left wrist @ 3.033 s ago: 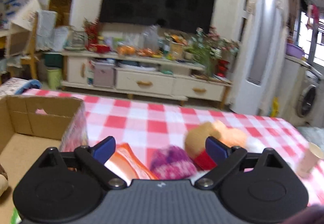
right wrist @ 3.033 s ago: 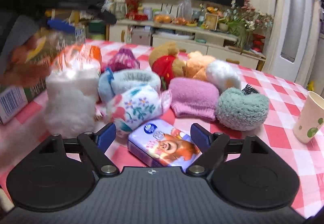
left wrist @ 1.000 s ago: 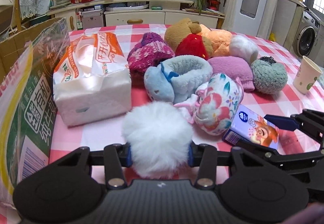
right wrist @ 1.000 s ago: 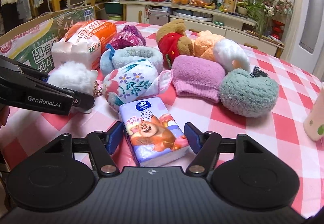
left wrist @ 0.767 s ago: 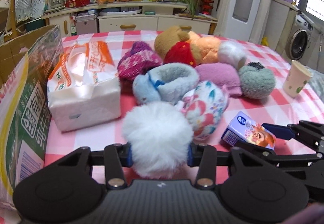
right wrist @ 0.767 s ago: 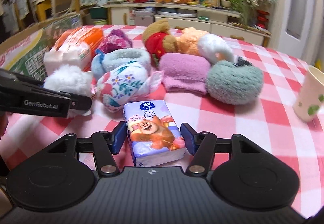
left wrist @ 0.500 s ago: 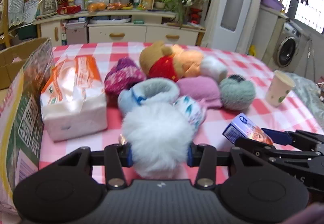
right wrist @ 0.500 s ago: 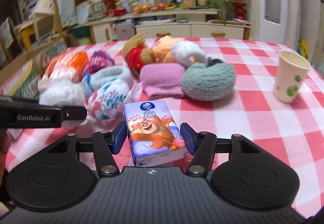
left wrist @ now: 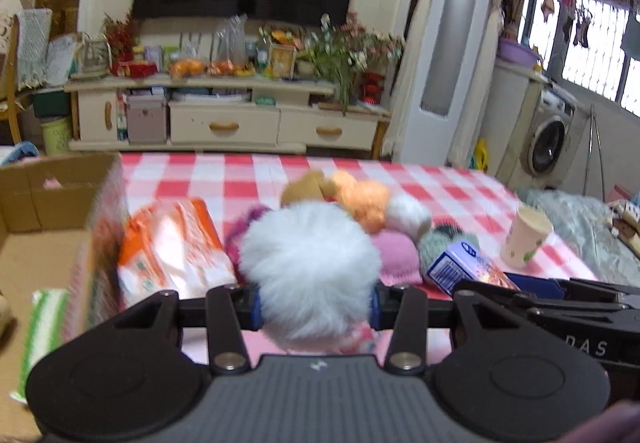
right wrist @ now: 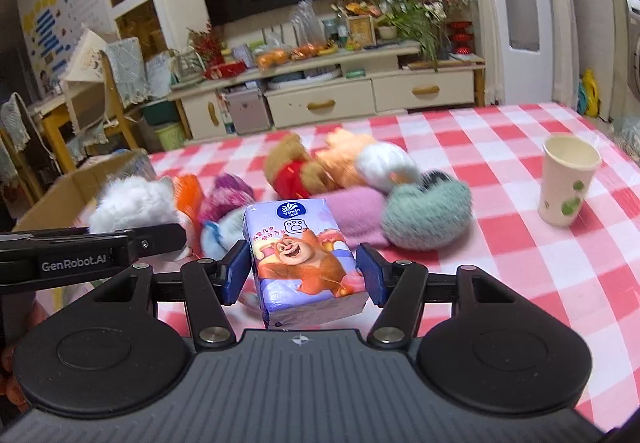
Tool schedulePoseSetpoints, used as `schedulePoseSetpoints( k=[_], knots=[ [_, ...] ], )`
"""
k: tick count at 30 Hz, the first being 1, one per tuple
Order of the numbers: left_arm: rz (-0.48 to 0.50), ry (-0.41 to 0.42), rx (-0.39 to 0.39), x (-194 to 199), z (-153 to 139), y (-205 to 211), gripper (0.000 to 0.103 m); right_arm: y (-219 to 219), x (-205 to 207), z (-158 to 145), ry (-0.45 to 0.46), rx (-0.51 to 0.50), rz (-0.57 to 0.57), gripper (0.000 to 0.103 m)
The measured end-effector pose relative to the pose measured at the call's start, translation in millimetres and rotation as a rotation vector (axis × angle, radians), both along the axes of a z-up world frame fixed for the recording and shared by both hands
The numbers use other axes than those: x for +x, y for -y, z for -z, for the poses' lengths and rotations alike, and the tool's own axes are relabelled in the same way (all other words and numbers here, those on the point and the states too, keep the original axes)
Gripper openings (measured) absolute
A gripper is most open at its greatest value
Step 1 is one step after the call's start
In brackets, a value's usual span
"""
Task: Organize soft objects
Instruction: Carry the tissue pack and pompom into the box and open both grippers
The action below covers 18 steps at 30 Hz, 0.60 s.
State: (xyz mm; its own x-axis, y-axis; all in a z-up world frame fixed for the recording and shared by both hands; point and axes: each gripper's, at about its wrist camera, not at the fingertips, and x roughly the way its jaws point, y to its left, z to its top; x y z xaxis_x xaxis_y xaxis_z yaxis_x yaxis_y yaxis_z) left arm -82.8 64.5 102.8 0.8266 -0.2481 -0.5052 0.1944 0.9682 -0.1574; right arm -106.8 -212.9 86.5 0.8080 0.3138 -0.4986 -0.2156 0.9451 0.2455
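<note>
A white fluffy pom-pom fills the gap between my left gripper's pads, which are shut on it, above the checked table. My right gripper is shut on a purple tissue pack with a cartoon bear, held off the cloth. In the left wrist view the same pack shows at the right, in front of the right gripper's black fingers. In the right wrist view the pom-pom shows at the left. A heap of soft things lies beyond: a plush bear, a pink cloth and a teal pom-pom.
An open cardboard box stands at the left with a green-striped item inside. An orange-and-white tissue bag lies beside it. A paper cup stands on the red-checked tablecloth at the right.
The right gripper closed on the tissue pack and lifted it off the table. The left gripper rose with the pom-pom. Both views now look higher across the room.
</note>
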Motion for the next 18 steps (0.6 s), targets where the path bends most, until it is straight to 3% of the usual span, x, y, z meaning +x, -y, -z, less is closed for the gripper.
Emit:
schedulePoseSetpoints(
  k=[9, 18],
  knots=[
    [-0.114, 0.097, -0.034, -2.1, -30.4, -58.0, 0.044, -41.5, 9.5, -36.2, 0.086, 0.054, -0.090, 0.073],
    [-0.346, 0.087, -0.034, 8.0, -33.8, -130.7, 0.044, -103.6, 45.7, -48.2, 0.113, 0.106, -0.214, 0.073]
  ],
)
